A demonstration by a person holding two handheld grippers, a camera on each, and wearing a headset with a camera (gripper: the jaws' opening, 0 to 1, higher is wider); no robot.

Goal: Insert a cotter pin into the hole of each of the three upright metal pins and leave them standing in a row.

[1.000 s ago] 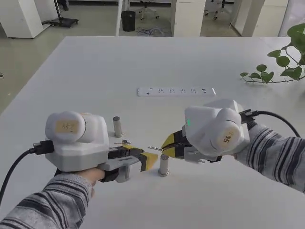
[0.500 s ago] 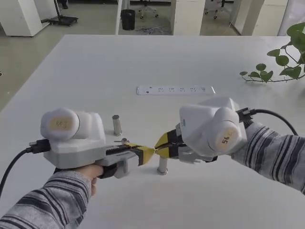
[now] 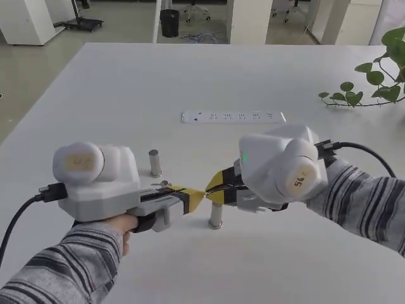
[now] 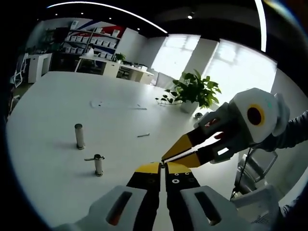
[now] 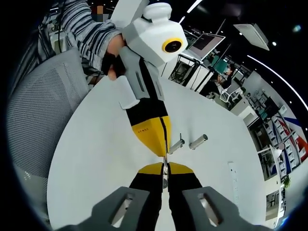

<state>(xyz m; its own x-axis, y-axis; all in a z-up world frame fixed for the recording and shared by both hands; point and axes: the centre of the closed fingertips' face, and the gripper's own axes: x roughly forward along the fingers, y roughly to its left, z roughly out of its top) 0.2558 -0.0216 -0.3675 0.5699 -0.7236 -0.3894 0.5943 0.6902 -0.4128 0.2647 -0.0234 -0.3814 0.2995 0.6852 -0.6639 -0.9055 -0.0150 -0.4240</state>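
Two claws meet nose to nose on the cotter pin, just above a bare metal pin.
Head view: the left gripper and right gripper touch tip to tip, likely to steady and aim the pin for threading. Left gripper view: its jaws are pressed together, but I cannot tell if they nip the pin; a fitted metal pin stands beyond. Right gripper view: its jaws pinch the thin sliver.

This looks like an open-plan office that doubles as a lab. A big white counter carries a power strip and a leafy potted plant. Beyond the counter stand white pillars, a black waste bin and shelves of storage boxes. Beside the counter are a grey mesh office chair and monitors.
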